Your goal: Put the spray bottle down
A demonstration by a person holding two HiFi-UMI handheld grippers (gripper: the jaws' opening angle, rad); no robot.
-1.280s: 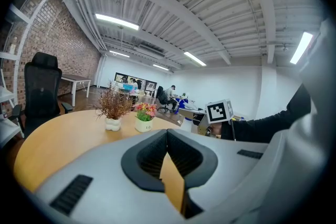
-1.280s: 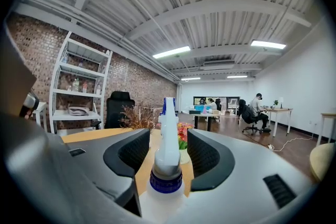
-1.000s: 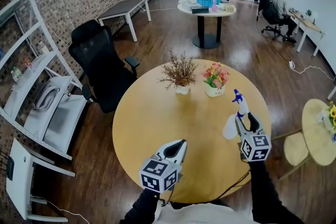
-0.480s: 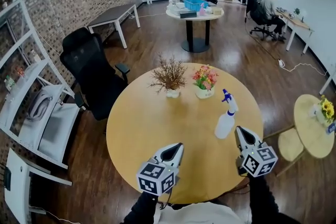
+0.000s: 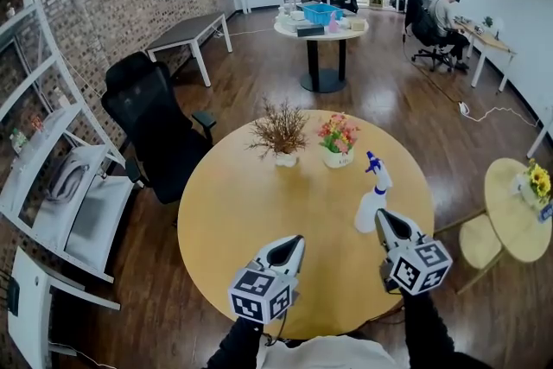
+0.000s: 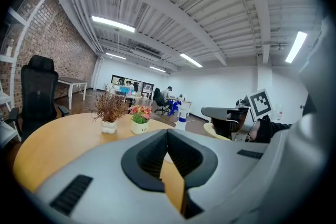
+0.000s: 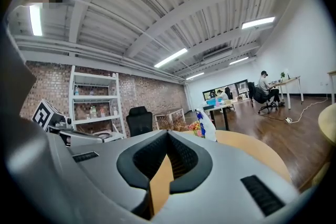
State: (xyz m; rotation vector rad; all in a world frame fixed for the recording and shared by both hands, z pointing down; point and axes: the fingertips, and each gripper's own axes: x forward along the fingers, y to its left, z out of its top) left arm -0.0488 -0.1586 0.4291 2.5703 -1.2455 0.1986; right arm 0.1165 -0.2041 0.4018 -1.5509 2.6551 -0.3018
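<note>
A white spray bottle (image 5: 372,199) with a blue nozzle stands upright on the right side of the round wooden table (image 5: 242,203). It also shows in the right gripper view as the spray bottle (image 7: 208,126) and small in the left gripper view as the spray bottle (image 6: 181,119). My right gripper (image 5: 381,221) is shut and empty, just in front of the bottle and apart from it. My left gripper (image 5: 294,244) is shut with nothing in it, over the table's near edge.
A dried-twig plant in a white pot (image 5: 282,134) and a flower pot (image 5: 337,138) stand at the table's far side. A black office chair (image 5: 155,125) is at the left, a white shelf rack (image 5: 52,177) further left, a small round table (image 5: 518,216) at the right.
My right gripper let go of the spray bottle, shut, and drew back toward me. The bottle now stands alone on the table. The left gripper has hardly moved.
</note>
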